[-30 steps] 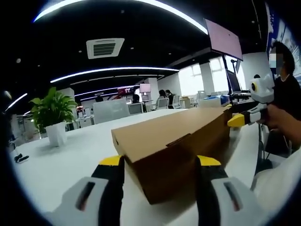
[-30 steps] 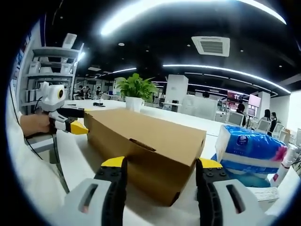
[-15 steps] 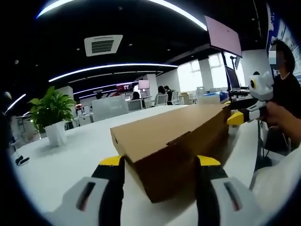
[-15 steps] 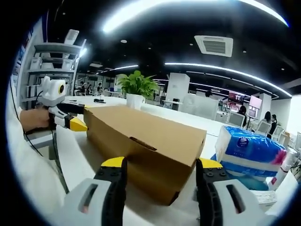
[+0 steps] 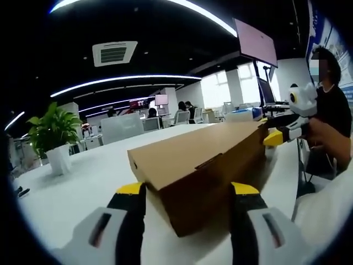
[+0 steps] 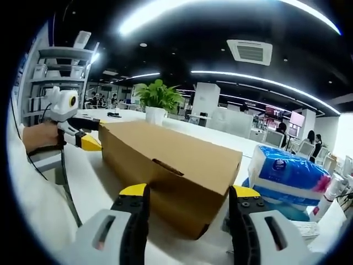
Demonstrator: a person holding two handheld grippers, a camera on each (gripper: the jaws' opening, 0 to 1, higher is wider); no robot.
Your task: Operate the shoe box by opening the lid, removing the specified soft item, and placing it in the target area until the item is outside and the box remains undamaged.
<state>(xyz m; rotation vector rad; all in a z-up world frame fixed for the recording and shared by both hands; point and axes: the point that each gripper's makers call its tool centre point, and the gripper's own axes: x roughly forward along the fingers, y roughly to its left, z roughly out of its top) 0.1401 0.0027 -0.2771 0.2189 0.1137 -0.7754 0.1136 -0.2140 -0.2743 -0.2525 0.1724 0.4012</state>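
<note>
A closed brown cardboard box [image 5: 201, 171] lies lengthwise on a white table [image 5: 71, 190], its lid down and the tuck flap seated in its slot on both short ends.

In the left gripper view, the left gripper [image 5: 187, 190] has its jaws spread wide on either side of one short end of the box, the yellow tips level with the box's upper edge, clasping nothing. Whether the tips touch the cardboard cannot be told. At the box's far end the right gripper [image 5: 276, 137] shows, its yellow tip just beside the far corner, held by a person's hand [image 5: 328, 138].

In the right gripper view, the right gripper [image 6: 188, 191] likewise has its jaws apart, straddling the opposite short end of the box [image 6: 174, 165] and gripping nothing. The left gripper [image 6: 88, 142] shows at the far end.

A blue and white pack of tissues [image 6: 287, 179] sits on the table near the box's side. A potted plant [image 6: 157, 102] stands farther back on the table.
</note>
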